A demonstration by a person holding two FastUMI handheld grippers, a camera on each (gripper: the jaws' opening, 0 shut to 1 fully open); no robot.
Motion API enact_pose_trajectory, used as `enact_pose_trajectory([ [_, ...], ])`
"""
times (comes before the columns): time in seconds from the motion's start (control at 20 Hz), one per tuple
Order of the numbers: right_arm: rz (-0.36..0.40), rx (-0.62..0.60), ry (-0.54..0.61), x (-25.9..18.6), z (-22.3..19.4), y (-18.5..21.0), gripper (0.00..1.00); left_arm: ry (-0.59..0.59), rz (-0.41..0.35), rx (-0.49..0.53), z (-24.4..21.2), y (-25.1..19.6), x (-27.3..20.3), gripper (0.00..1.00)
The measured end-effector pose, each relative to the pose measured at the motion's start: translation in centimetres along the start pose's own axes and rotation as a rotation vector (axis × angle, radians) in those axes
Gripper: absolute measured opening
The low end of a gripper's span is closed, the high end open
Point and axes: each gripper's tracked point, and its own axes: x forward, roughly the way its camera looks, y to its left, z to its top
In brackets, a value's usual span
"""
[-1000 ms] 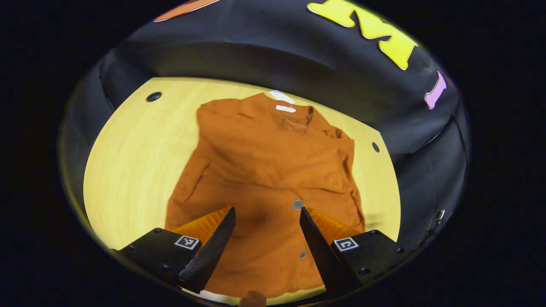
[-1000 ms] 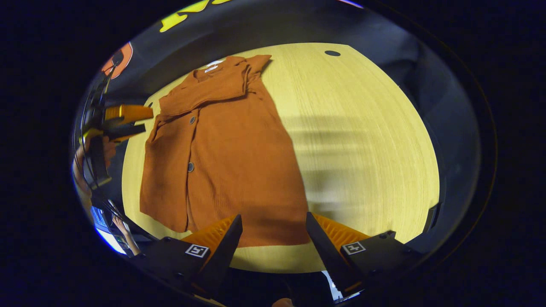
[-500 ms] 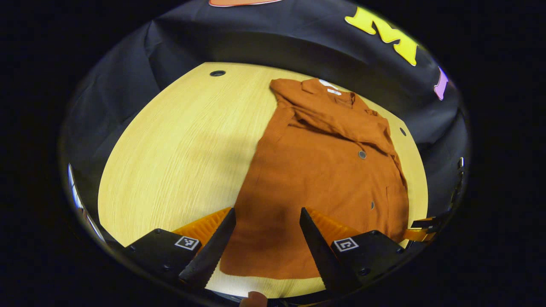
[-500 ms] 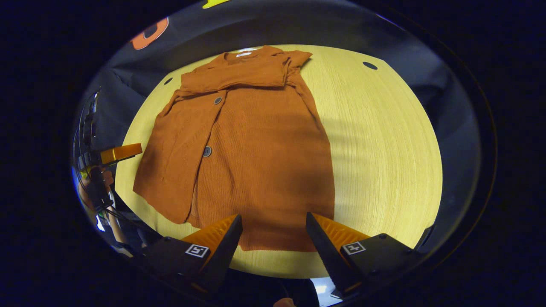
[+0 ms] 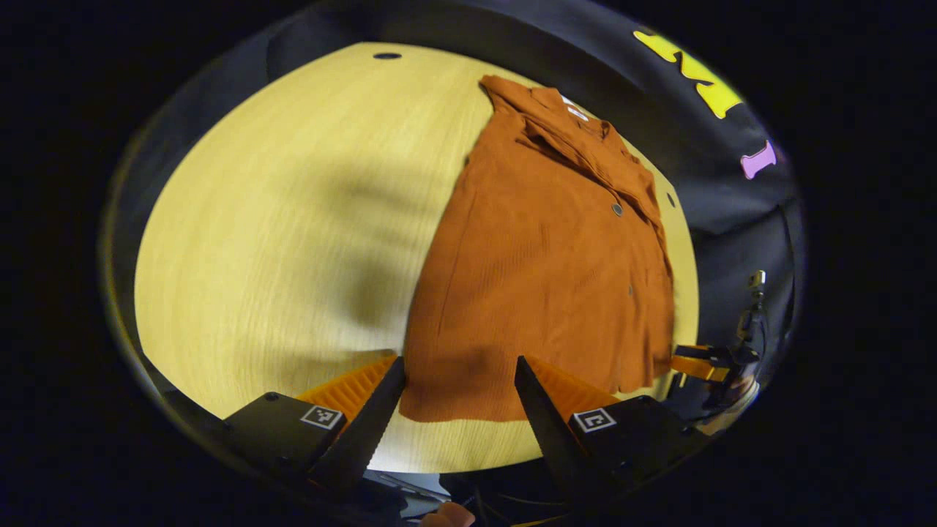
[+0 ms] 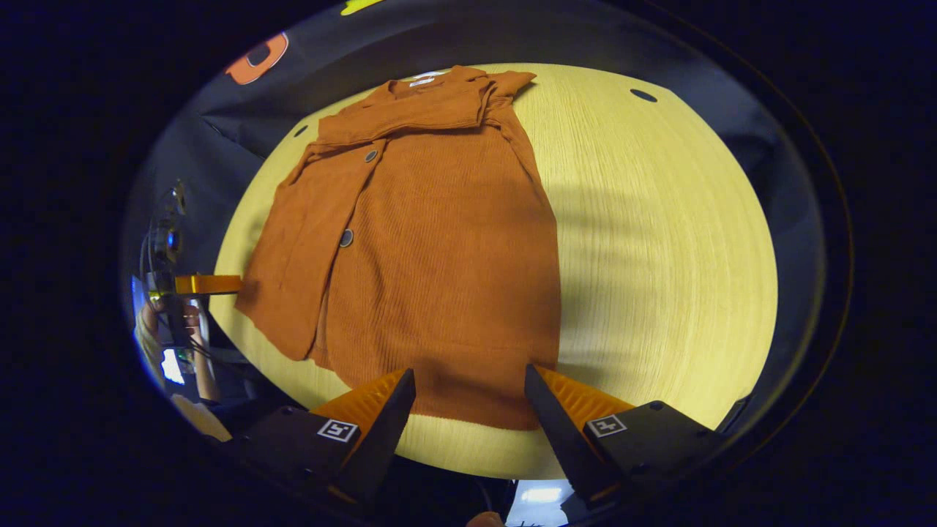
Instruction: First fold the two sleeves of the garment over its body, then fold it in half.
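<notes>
The garment (image 6: 432, 241), a rust-orange buttoned cardigan, lies flat on the pale wooden table (image 6: 659, 241), collar toward the booth wall and hem toward me. Both sleeves lie folded across the chest in a band just below the collar, while the body is at full length, so I judge the fold in half is what remains. My left gripper (image 5: 457, 399) and right gripper (image 6: 468, 410) hang above the two hem corners, jaws spread wide and holding nothing, placed to take the hem.
</notes>
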Motion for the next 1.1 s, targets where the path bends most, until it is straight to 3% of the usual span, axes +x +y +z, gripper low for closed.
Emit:
enact_pose_trajectory([
  [0.1,0.127,0.031,0.034,-0.5,-0.5,-0.2,0.97,0.042,-0.032,0.004,0.1,1.5,-0.2,0.98],
  [0.2,0.221,0.09,0.055,-1.0,-0.6,-1.0,0.97,0.088,-0.13,-0.031,0.2,1.2,-0.5,0.98],
  [0.25,0.258,0.124,0.065,-1.3,-0.6,-1.6,0.94,0.117,-0.184,-0.04,0.0,0.8,-0.8,0.98],
  [0.3,0.301,0.16,0.076,-1.6,-0.5,-1.9,0.97,0.147,-0.218,-0.037,-0.4,0.8,-1.1,0.98],
  [0.4,0.365,0.223,0.072,-2.2,0.0,-2.8,0.96,0.203,-0.251,-0.006,-1.4,1.2,-1.7,0.98],
  [0.45,0.375,0.25,0.075,-2.4,0.2,-3.4,0.93,0.217,-0.254,0.004,-1.6,1.6,-2.0,0.98],
  [0.6,0.389,0.28,0.074,-2.9,0.6,-4.3,0.97,0.257,-0.303,0.016,-2.7,0.8,-2.7,0.99],
  [0.7,0.382,0.279,0.082,-2.9,0.5,-4.7,0.92,0.265,-0.298,0.032,-2.7,1.0,-2.3,0.98],
  [1.1,0.349,0.287,0.137,-1.4,-1.3,-5.3,0.96,0.274,-0.289,0.016,-2.3,0.7,-2.7,0.98],
])
